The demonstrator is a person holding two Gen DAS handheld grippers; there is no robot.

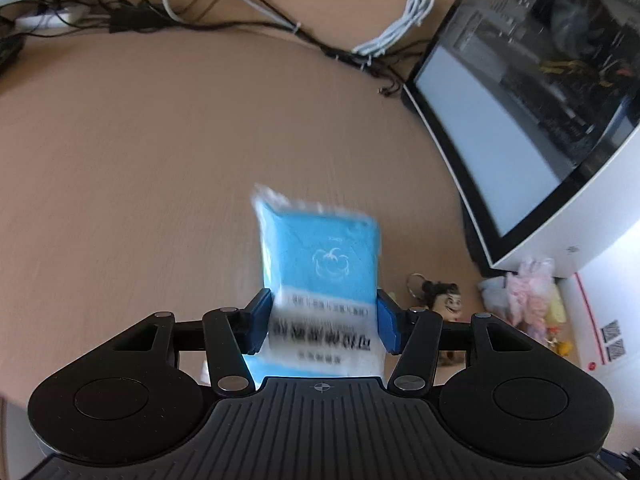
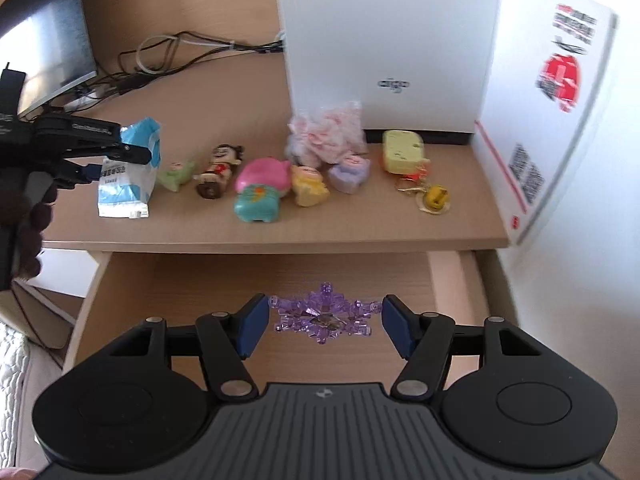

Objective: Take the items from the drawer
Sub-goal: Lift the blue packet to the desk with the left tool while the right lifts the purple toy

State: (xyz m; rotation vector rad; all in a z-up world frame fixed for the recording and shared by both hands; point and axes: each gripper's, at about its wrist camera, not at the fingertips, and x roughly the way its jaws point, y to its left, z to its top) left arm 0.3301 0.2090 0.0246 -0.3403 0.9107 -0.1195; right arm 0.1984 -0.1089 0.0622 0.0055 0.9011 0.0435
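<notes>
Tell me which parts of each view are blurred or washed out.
Left wrist view: the blue packet in the left gripper is smeared by motion, print unreadable; desk streaked. Right wrist view: the purple snowflake between the right gripper pads is sharp; the carton at the right edge is blurred and overexposed.

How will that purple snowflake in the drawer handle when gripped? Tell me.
The purple snowflake looks like hard clear plastic, so probably stiff and light. Its thin spiky arms may snap or slip off the right gripper fingers. Lying flat in the drawer, it shouldn't roll.
</notes>
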